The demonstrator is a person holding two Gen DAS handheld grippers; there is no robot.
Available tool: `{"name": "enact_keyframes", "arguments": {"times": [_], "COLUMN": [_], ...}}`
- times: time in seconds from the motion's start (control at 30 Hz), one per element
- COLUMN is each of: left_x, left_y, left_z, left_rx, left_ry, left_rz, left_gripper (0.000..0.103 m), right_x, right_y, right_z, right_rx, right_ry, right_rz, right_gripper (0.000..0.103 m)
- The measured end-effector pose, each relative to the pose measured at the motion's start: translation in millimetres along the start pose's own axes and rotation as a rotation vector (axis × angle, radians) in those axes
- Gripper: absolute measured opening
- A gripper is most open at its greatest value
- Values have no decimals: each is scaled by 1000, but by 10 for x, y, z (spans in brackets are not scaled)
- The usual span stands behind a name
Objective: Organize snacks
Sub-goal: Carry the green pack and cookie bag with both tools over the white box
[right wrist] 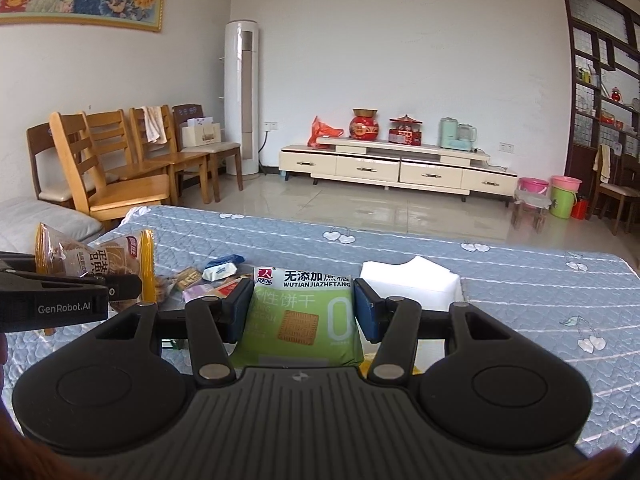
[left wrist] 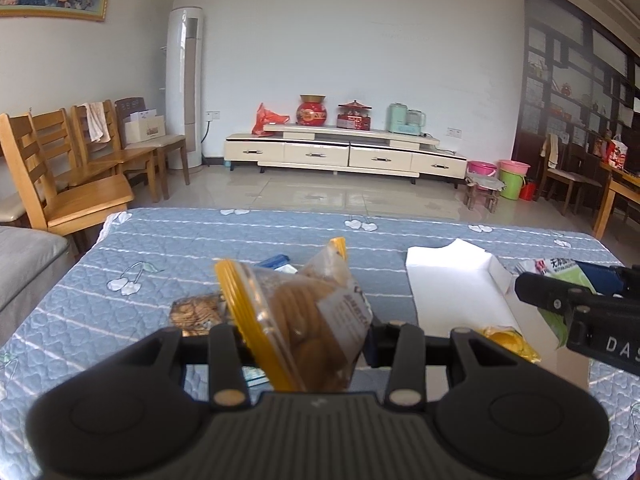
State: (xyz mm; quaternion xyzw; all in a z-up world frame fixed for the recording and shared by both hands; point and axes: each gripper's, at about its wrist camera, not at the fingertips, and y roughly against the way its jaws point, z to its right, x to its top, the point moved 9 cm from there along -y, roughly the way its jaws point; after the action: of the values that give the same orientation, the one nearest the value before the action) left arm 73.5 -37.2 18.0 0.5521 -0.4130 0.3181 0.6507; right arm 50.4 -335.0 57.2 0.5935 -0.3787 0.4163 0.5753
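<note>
Organizing is only part done, I judge: on the left of the quilt a heap of small packets lies loose, a brown pack among them, and each of my grippers holds one snack up off the cloth. My left gripper is pressed tight on the cookie bag, a clear pouch with yellow sealed ends and round brown cookies inside; the bag stands up out of the jaws and tilts to the right, its top edge well above the fingers. In the right view the same bag shows at the far left, pinched near its lower edge. My right gripper pinches the green biscuit pack flat between its blue pads, one pad on each side edge, with the printed face turned toward the camera and the pack's top poking forward past the fingertips. To the right of the left gripper sits the white box, open, with a yellow packet already lying in its near end, so at least one snack looks sorted. The box is just ahead of and below both held packs. What is left, as I read it, is to drop these two in and then clear the heap
</note>
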Motion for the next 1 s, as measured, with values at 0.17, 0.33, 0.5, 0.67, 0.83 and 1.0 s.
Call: {"name": "enact_keyframes", "arguments": {"times": [0.17, 0.33, 0.5, 0.67, 0.83, 1.0], "left_x": [1, 0, 22, 59, 83, 77], "left_y": [-14, -35, -68, -118, -188, -279], "left_z": [102, 220, 333, 441, 555, 643], "left_rx": [-29, -48, -62, -80, -92, -101], "left_ry": [-2, -15, -29, -44, -59, -62], "left_rz": [-9, -14, -16, -16, -19, -32], "left_gripper": [41, 41, 41, 41, 41, 41], "right_x": [0, -3, -10, -5, -16, -42], "right_y": [27, 36, 31, -15, -64, -109], "right_z": [68, 132, 157, 177, 227, 310], "right_rx": [-19, -35, -51, -67, -85, -106], "right_ry": [-14, -25, -34, -44, -56, -60], "right_rz": [3, 5, 2, -4, -11, -19], "right_gripper": [65, 65, 65, 65, 65, 65]}}
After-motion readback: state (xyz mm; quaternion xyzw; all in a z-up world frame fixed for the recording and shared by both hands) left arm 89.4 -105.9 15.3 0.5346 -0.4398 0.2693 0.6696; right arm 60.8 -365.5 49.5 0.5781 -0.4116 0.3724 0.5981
